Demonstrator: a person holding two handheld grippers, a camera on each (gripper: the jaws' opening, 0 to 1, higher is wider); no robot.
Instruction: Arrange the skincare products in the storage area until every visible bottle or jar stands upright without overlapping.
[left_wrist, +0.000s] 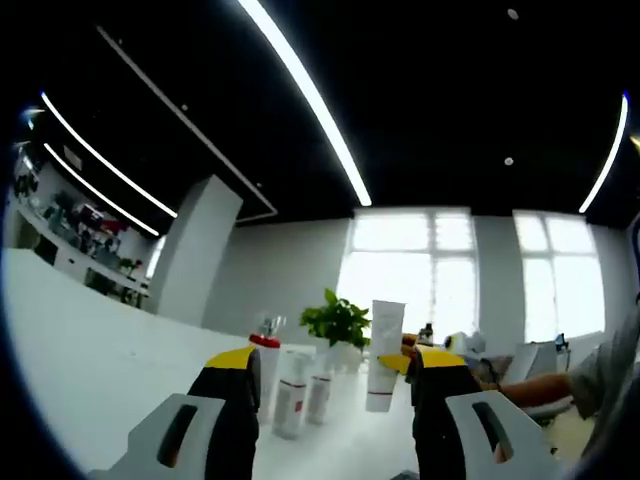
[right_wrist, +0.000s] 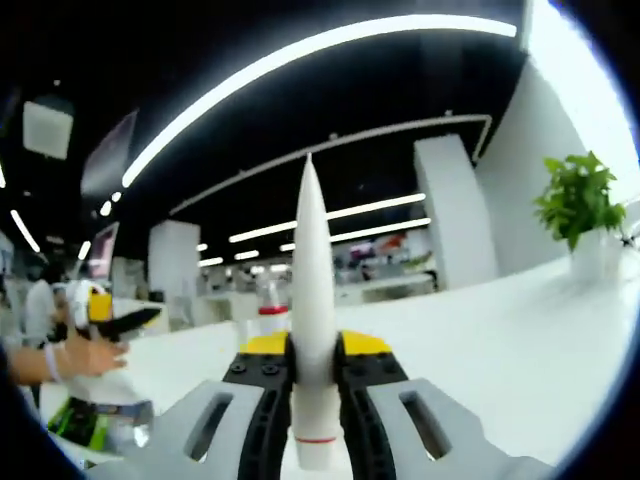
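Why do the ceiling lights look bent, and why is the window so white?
In the left gripper view the fisheye lens bows the ceiling light strips, and the windows are blown out to white, leaving the plant and the tube backlit. In the right gripper view the light strip arcs the same way, and the tube held in the right gripper is sharp while the background is soft.

The left gripper view counts one white tube (left_wrist: 384, 355), three bottles (left_wrist: 291, 402) standing close together on the table (left_wrist: 90, 350), one of them with a red collar (left_wrist: 265, 342), and one potted plant (left_wrist: 338, 322). The right gripper view counts one tube (right_wrist: 312, 330), one plant (right_wrist: 580, 205).
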